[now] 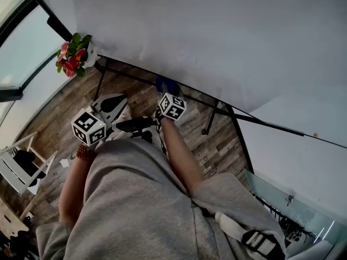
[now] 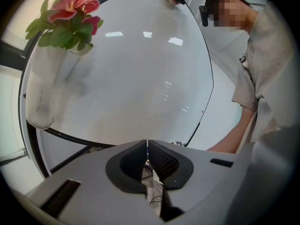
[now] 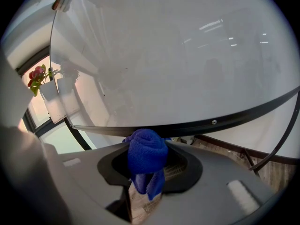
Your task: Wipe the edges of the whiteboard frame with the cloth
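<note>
One cloth (image 3: 147, 154), blue, clamped in right gripper (image 3: 149, 144) jaws (near frame (image 3: 213, 122)); left gripper (image 2: 147, 146) jaws together.

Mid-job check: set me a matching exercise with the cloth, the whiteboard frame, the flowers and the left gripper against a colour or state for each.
Things:
1. cloth
2. whiteboard frame
3. flowers
4. left gripper

Colour or state:
a. black
b. jaws together, nothing between them
c. blue
d. pink and red

Pairs: 1-c; 2-a; 3-d; 4-b
</note>
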The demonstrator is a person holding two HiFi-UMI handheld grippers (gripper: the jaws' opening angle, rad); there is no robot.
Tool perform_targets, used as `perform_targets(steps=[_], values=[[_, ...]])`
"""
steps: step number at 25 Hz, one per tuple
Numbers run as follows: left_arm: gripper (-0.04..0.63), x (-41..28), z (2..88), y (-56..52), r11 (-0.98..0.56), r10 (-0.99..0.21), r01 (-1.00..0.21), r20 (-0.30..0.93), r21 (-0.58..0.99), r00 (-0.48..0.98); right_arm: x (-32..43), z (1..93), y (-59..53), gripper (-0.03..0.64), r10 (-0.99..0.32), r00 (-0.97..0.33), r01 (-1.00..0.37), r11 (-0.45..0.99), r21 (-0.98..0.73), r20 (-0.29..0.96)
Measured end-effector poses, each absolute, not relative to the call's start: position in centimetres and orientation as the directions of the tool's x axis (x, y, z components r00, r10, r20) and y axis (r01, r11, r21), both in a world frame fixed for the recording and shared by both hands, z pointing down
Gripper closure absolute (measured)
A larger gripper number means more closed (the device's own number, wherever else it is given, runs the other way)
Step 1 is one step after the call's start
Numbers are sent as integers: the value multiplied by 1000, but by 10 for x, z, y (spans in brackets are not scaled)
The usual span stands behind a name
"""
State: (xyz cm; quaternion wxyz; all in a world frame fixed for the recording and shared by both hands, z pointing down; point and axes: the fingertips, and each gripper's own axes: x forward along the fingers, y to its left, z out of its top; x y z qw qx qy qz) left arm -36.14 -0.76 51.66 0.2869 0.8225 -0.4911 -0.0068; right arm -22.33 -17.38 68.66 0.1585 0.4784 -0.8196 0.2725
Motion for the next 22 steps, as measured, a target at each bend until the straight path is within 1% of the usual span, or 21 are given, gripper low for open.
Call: perform_targets(steps=[15,22], values=[[577,-375,516,-1,-314,-836,-820,269,480,478,-257,684,-166,472,-659,-554,-832,448,-327,509],[577,-382,519,1,-294,-846,-826,271,481,459,-266,687,-165,472,-652,-567,-824,438,-359,504]])
